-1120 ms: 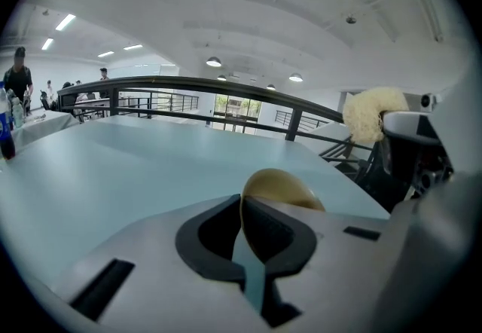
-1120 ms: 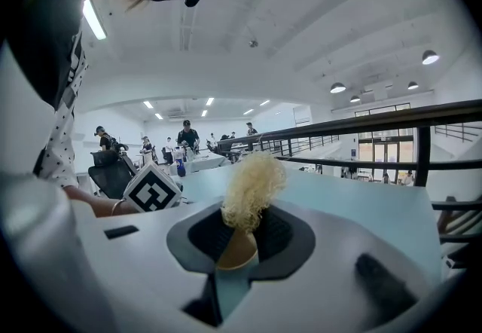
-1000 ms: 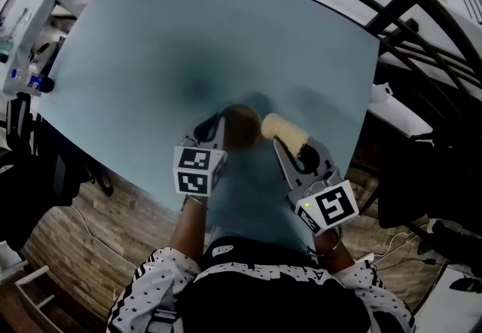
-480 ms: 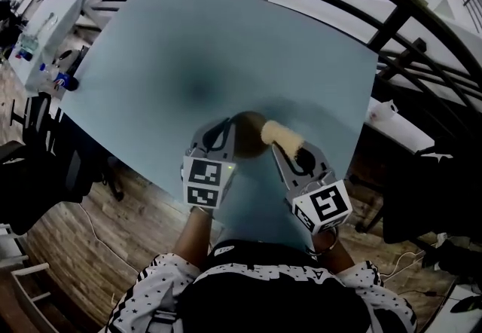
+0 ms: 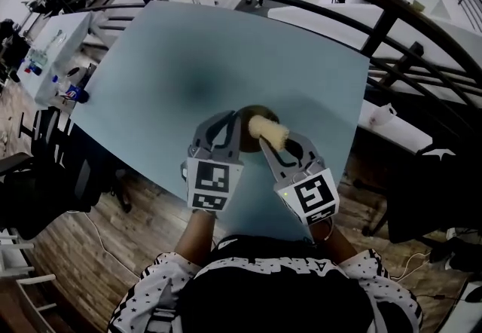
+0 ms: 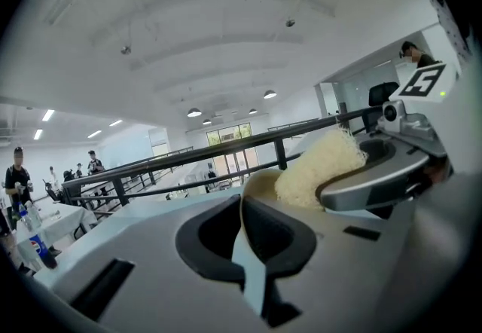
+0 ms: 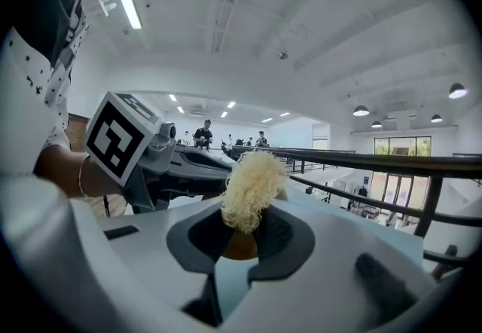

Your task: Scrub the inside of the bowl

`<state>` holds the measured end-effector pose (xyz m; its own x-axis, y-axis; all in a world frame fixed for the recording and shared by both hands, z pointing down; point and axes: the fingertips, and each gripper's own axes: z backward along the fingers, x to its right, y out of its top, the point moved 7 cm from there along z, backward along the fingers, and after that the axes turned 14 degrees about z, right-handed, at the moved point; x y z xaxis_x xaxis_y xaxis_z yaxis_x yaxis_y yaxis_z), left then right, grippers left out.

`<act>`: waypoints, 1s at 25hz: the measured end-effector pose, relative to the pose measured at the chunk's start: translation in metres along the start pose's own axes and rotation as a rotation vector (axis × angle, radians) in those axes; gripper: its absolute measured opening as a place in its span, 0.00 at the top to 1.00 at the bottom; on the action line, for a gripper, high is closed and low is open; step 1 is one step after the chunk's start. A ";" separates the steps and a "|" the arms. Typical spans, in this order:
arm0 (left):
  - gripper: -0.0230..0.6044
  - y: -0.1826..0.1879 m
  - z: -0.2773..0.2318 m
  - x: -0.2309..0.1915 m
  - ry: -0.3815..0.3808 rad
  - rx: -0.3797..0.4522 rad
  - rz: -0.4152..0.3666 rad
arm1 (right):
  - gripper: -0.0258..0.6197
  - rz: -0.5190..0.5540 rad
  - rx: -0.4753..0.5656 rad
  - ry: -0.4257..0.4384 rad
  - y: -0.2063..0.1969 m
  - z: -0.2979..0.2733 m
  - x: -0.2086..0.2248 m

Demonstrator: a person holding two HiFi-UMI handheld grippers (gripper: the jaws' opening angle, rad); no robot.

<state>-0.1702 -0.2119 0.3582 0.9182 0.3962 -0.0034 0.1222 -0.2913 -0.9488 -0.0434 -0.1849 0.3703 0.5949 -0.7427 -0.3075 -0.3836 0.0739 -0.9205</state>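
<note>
The right gripper (image 5: 279,145) is seen closed on a pale, fibrous scrubber (image 5: 269,130), with its jaws drawn in until only the width of the tuft parts them. In the right gripper view the scrubber (image 7: 252,187) is pinched at its lower end and stands out beyond the jaw tips. The left gripper (image 5: 228,128) is closed as well, on the wall of the bowl (image 5: 254,111). In the left gripper view a thin edge of the bowl (image 6: 250,196) is clamped between the jaws, which are kept apart by nothing more than that wall.

The bowl is found over the near half of the blue table (image 5: 166,60), between the tips of the two grippers. Whether it rests on the surface or is raised a little cannot be told. From the right gripper it lies straight ahead and slightly below, and its brown inside (image 7: 239,246) is glimpsed just under the tuft. The scrubber's long axis follows the jaws, away from the person and a little to the left, so its free end is carried over the bowl's mouth. Contact with the inner wall cannot be confirmed. The right gripper is the nearer to the inside, and the left is placed at the near rim, judged to be steadying it.

The bowl appears small and round, brown within, with a paler rim. Most of it is covered by the grippers, and no soiling can be made out.
</note>
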 end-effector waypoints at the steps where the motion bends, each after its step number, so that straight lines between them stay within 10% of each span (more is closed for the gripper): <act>1: 0.92 0.004 0.001 0.003 -0.003 0.011 -0.013 | 0.87 0.013 0.002 0.003 0.003 0.000 0.000; 14: 0.93 0.031 0.013 0.035 -0.035 0.048 -0.163 | 0.87 0.162 -0.042 -0.061 0.026 0.001 0.010; 25: 0.92 0.048 0.021 0.044 -0.020 0.087 -0.242 | 0.87 0.079 -0.020 -0.126 0.034 0.004 0.020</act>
<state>-0.1320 -0.1897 0.3060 0.8582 0.4628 0.2218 0.3042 -0.1105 -0.9462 -0.0412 -0.1947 0.3318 0.6460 -0.6455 -0.4074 -0.4460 0.1140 -0.8877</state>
